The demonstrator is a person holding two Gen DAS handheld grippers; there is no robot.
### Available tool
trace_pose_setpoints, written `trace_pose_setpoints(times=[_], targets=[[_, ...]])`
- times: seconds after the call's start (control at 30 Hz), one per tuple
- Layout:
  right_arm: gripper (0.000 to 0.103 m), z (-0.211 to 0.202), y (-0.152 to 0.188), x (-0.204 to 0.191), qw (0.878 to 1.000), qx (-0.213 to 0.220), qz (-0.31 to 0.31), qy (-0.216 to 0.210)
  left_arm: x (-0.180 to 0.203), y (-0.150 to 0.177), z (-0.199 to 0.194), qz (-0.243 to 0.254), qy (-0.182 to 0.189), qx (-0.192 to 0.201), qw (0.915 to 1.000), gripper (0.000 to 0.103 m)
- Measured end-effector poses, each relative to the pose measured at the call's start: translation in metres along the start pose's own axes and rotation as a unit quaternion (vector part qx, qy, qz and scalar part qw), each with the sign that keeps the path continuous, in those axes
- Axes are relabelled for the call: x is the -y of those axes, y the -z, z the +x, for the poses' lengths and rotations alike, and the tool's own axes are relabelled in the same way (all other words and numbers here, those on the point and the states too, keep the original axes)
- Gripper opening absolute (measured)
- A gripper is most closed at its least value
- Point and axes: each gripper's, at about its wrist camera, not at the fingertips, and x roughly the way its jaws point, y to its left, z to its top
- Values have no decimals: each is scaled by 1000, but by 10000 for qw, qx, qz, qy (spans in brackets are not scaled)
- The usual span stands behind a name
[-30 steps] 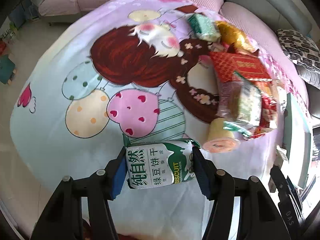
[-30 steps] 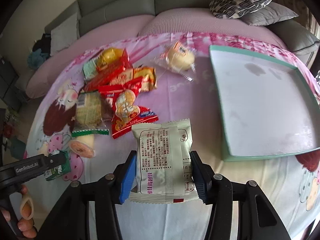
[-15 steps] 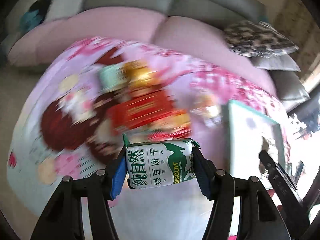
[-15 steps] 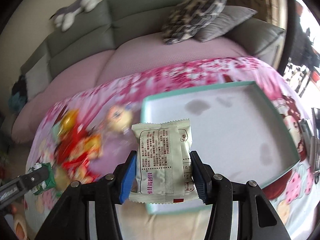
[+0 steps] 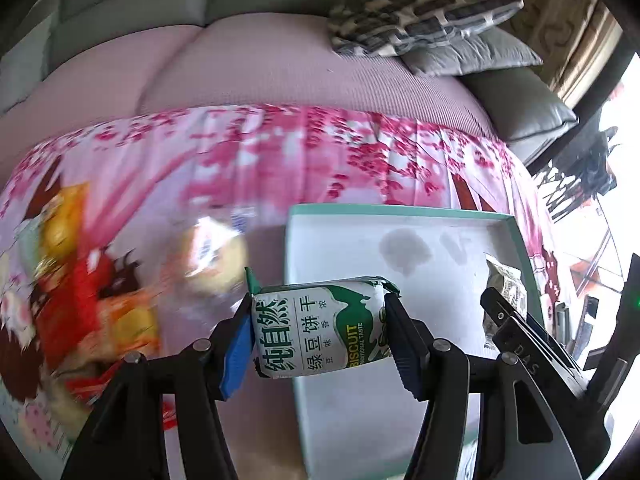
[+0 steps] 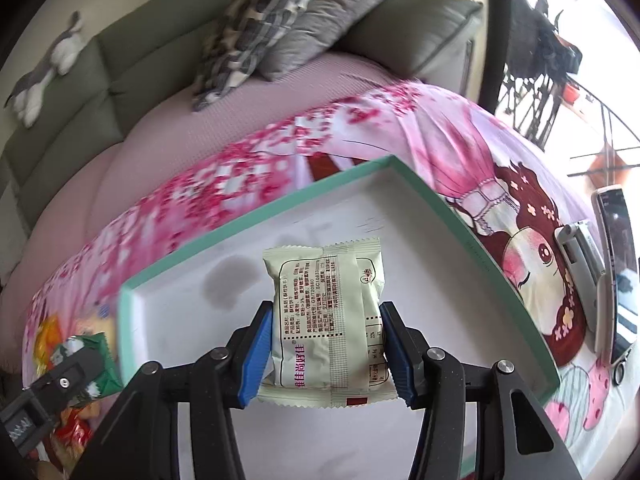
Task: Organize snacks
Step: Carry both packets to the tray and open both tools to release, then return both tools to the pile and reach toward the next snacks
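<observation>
**A:** While the left gripper (image 5: 320, 334) is clamped across the ends of the green-and-white mung bean biscuit pack (image 5: 320, 330), where does that pack sit?

**B:** Held in the air, over the left rim of the teal-edged white tray (image 5: 404, 213). Its blue pads (image 5: 236, 354) press both ends, jaws only partly apart.

**A:** And the right gripper (image 6: 326, 354)?

**B:** Closed on the cream snack packet (image 6: 328, 316), printed back facing up, held above the tray's floor (image 6: 200, 320). The tray's far corner points away, and its white floor is open on every side of the packet.

**A:** What lies past the edges?

**B:** Left of the tray, a blurred heap of red and yellow snacks (image 5: 80, 280) on the pink cartoon sheet (image 5: 280, 152). Right of it, a phone (image 6: 612, 272) rests near the rim. Cushions (image 6: 256, 28) sit behind on the sofa (image 6: 80, 92).
</observation>
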Motion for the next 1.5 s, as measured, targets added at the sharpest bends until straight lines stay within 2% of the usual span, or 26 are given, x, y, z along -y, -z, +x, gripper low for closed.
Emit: trace_pose_setpoints(times=[0.33, 0.47, 0.57, 0.73, 0.77, 0.87, 0.97, 1.03, 1.33, 1.5], targets=[[55, 30, -12, 23, 9996, -154, 209, 141, 32, -20, 58, 119, -51, -278, 9995, 63], [55, 34, -11, 27, 9994, -224, 230, 136, 36, -22, 66, 93, -83, -289, 9995, 64], [57, 31, -11, 26, 9996, -198, 167, 115, 36, -22, 64, 71, -39, -295, 9995, 68], [71, 19, -8, 20, 10000, -64, 51, 16, 30, -19, 39, 80, -20, -121, 9999, 72], [72, 16, -7, 19, 10000, -50, 38, -13, 27, -18, 32, 69, -46, -66, 9999, 74], [84, 7, -1, 14, 10000, 44, -86, -9, 16, -14, 16, 14, -172, 67, 9998, 90], [90, -4, 8, 8, 9997, 116, -164, -164, 1, -6, 0, -58, -310, 197, 9993, 91], [103, -11, 15, 4, 9995, 173, -179, -212, -9, 1, -9, -110, -358, 270, 9989, 93], [103, -38, 47, -15, 9985, 255, -265, -417, -52, 34, -46, -245, -553, 640, 9961, 94], [103, -54, 68, -32, 9966, 323, -456, -598, -78, 59, -64, -336, -876, 768, 9926, 94]])
